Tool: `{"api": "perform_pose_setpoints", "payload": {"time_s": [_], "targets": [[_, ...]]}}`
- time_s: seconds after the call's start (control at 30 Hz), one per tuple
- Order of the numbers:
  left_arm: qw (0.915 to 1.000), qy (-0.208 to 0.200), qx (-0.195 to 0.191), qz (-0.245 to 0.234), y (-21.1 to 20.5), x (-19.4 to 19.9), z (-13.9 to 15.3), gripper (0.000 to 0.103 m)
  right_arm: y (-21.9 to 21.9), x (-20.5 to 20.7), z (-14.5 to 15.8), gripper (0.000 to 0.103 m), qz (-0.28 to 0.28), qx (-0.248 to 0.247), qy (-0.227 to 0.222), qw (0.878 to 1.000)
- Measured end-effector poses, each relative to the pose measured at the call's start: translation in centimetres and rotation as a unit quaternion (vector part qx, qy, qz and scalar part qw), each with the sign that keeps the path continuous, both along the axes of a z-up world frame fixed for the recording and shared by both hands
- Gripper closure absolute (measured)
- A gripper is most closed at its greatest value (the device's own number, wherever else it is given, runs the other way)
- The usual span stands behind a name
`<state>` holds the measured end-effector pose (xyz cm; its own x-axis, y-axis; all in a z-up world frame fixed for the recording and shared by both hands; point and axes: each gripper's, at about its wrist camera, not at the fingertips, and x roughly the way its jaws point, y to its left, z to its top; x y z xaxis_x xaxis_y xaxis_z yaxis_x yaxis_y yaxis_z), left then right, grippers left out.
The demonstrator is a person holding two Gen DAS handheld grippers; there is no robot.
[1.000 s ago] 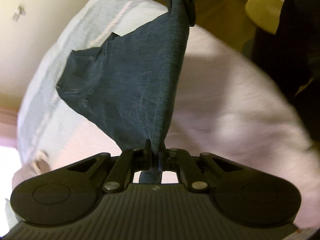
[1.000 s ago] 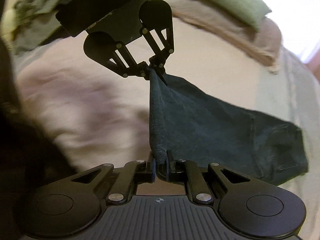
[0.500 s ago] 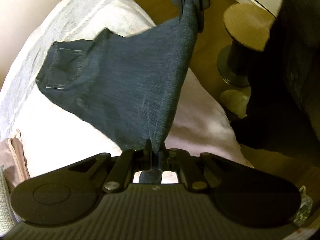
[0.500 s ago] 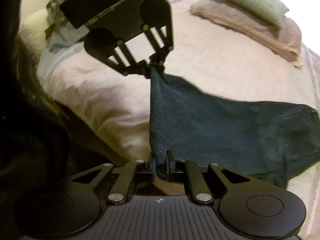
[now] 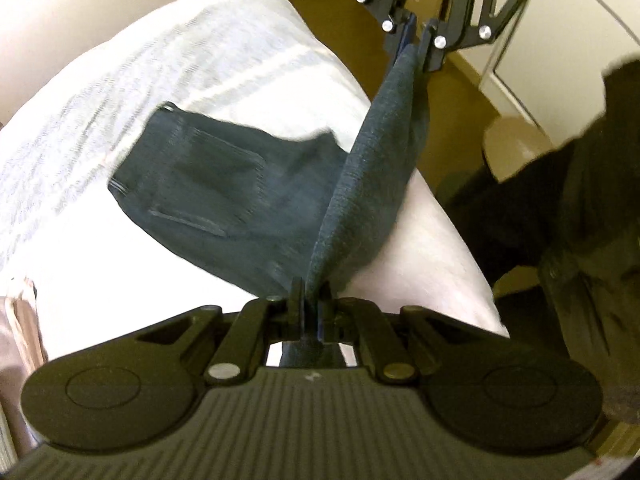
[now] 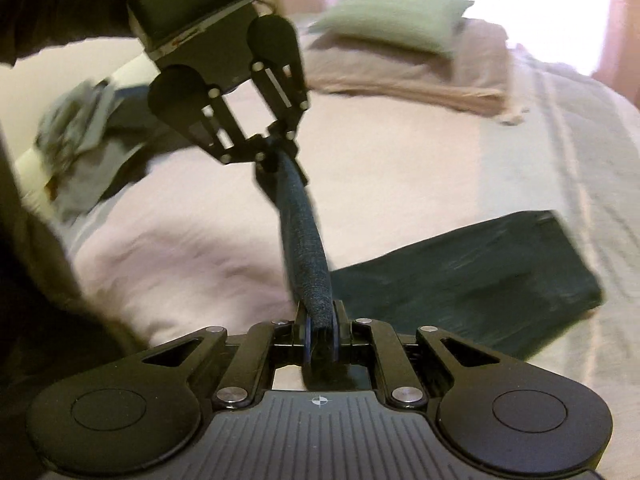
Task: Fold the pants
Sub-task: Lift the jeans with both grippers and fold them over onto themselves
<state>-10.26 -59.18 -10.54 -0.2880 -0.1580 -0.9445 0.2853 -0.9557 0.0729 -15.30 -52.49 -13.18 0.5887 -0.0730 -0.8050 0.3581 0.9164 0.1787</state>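
Note:
Dark blue denim pants [image 5: 248,196] are folded over, their waist end with a back pocket lying on the bed [image 5: 120,80]. My left gripper [image 5: 310,300] is shut on one corner of the fold edge. My right gripper [image 5: 416,36] is shut on the other corner, at the top of the left wrist view. The fold edge stretches taut between them above the bed. In the right wrist view my right gripper [image 6: 320,320] clamps the rolled edge of the pants [image 6: 480,280], and my left gripper [image 6: 276,152] holds its far end.
A green pillow [image 6: 392,20] lies on a beige folded blanket [image 6: 420,76] at the head of the bed. A crumpled pile of clothes [image 6: 84,136] lies at the left. A round stool [image 5: 516,144] stands on the brown floor beside the bed. A person's dark sleeve [image 6: 60,8] holds the left gripper.
Both grippers have swung the held edge back over the bed. The waist end has dropped onto the bedcover and now lies flat, with the fold edge still raised.

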Motion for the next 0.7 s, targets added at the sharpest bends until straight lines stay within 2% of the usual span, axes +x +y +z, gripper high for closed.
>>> {"api": "perform_pose_setpoints", "payload": {"time_s": [0.17, 0.3, 0.5, 0.6, 0.7], "targets": [[0.9993, 0.019, 0.024, 0.023, -9.8, -1.4, 0.2, 0.1, -8.4, -1.7, 0.6, 0.097, -0.03, 0.003, -0.008, 1.0], [0.9966, 0.028, 0.051, 0.058, -17.9, -3.1, -1.9, 0.1, -16.8, -4.1, -1.4, 0.097, -0.051, 0.03, -0.022, 0.998], [0.9866, 0.031, 0.104, 0.122, -29.3, -5.5, -7.4, 0.099, -30.2, -8.1, -8.0, 0.097, -0.078, 0.125, -0.051, 0.988], [0.9799, 0.033, 0.13, 0.148, -34.1, -6.5, -10.8, 0.099, -35.6, -9.5, -11.4, 0.097, -0.095, 0.161, -0.055, 0.981], [0.9742, 0.027, 0.149, 0.167, -38.2, -7.0, -14.1, 0.099, -39.2, -10.5, -14.2, 0.097, -0.11, 0.188, -0.055, 0.975]]}}
